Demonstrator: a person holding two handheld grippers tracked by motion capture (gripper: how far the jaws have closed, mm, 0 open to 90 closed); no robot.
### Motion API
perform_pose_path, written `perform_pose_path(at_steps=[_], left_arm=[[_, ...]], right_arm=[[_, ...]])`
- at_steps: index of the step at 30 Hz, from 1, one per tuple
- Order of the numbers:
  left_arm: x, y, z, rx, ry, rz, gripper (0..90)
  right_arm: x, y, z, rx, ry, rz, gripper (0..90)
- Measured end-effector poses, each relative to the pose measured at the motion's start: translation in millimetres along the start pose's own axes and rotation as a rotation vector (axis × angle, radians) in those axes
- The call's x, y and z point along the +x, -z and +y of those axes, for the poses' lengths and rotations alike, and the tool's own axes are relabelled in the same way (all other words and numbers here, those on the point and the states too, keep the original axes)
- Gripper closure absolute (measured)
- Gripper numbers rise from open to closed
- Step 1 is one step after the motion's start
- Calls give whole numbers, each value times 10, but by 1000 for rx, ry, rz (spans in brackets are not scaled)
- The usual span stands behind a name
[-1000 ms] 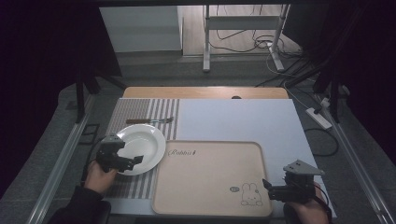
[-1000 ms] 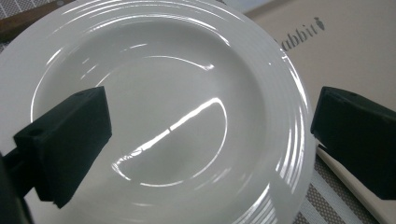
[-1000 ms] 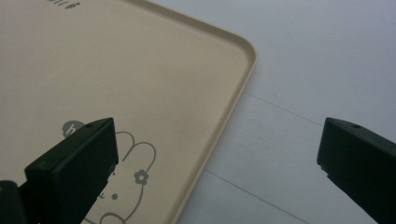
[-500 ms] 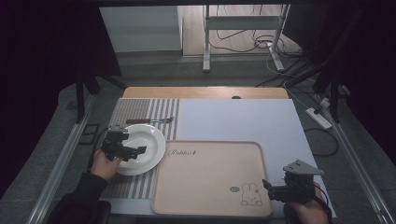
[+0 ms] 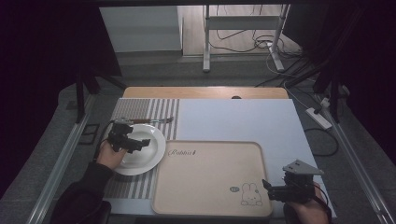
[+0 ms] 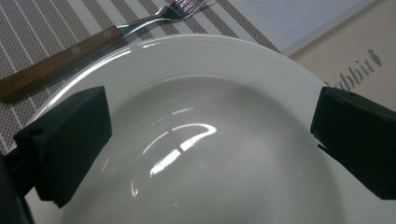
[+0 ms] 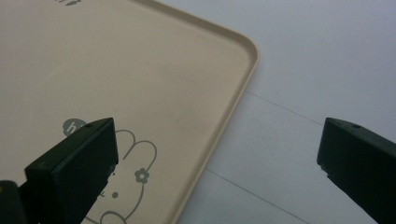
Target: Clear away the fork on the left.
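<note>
On the striped placemat (image 5: 140, 186) at the tabletop's left sits the white plate (image 5: 144, 161), just beside the beige tray (image 5: 210, 186). Over its bowl hovers the left gripper (image 5: 135, 142), jaws spread and empty. Behind lies a wooden-handled fork (image 6: 93, 42). Near the tray's right corner the right gripper (image 5: 275, 189) hangs, jaws spread.
</note>
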State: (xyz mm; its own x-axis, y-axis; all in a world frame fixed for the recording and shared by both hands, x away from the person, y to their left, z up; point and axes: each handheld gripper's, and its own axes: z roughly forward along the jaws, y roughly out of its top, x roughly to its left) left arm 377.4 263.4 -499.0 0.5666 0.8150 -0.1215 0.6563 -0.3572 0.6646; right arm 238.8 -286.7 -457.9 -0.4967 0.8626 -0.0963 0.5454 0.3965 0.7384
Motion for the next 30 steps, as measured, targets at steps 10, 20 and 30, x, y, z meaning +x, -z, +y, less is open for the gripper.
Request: perform_pose_path(at_steps=[10, 20, 30], left_arm=[[85, -149, 169, 11, 1, -1, 0], [152, -295, 320, 17, 5, 11, 0], [281, -429, 435, 60, 18, 12, 16]], right_arm=[[0, -3, 0, 2, 6, 1, 0], [3, -6, 0, 3, 7, 1, 0], [3, -6, 0, 3, 8, 3, 0]])
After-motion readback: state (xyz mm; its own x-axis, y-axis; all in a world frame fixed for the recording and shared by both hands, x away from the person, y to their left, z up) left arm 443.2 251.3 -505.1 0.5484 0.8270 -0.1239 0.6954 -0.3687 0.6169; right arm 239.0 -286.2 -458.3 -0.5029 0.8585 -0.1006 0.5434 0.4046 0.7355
